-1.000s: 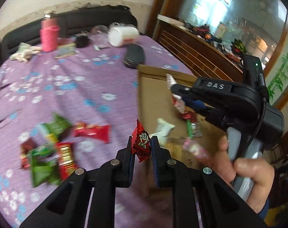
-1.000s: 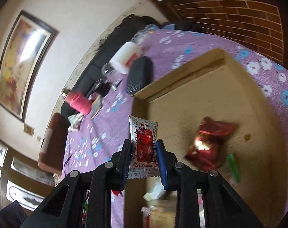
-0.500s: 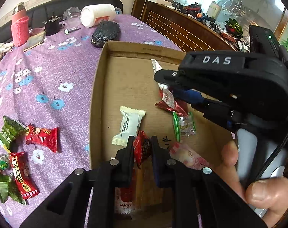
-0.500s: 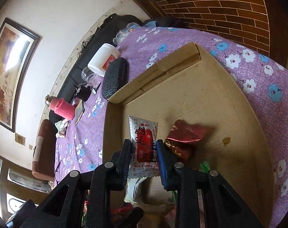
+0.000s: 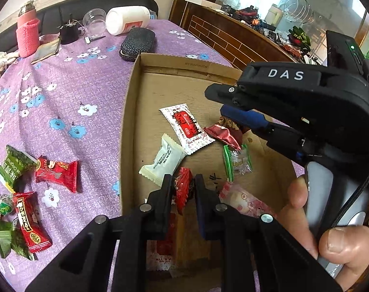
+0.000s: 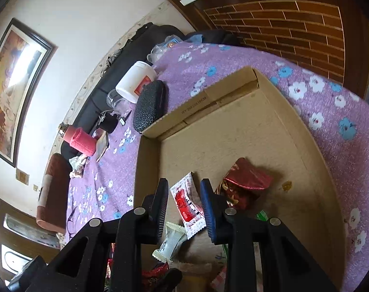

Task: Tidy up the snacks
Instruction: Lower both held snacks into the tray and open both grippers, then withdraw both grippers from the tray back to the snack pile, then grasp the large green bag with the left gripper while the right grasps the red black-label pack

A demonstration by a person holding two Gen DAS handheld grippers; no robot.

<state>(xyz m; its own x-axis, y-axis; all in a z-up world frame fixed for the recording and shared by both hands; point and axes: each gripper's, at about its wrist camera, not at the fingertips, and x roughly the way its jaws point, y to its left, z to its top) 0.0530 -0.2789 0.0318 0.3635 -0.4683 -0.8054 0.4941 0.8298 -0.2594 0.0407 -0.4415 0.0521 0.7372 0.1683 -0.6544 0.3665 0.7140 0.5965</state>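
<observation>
over the cardboard box (image 5: 129,121) on the purple flowered cloth (image 5: 63,102), the left gripper (image 5: 183,189) pinched a red candy (image 5: 183,187) between its fingers. the right gripper (image 6: 184,206) stood spread, jaws apart, above a white-and-red sachet (image 6: 188,204) lying flat on the box floor beside a dark red wrapper (image 6: 245,182). more snacks (image 5: 55,172) lay on the cloth left of the box.

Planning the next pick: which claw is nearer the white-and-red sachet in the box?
Right. The right claw hangs open directly over the sachet; the left claw is nearer the camera, gripping a red candy.
</observation>
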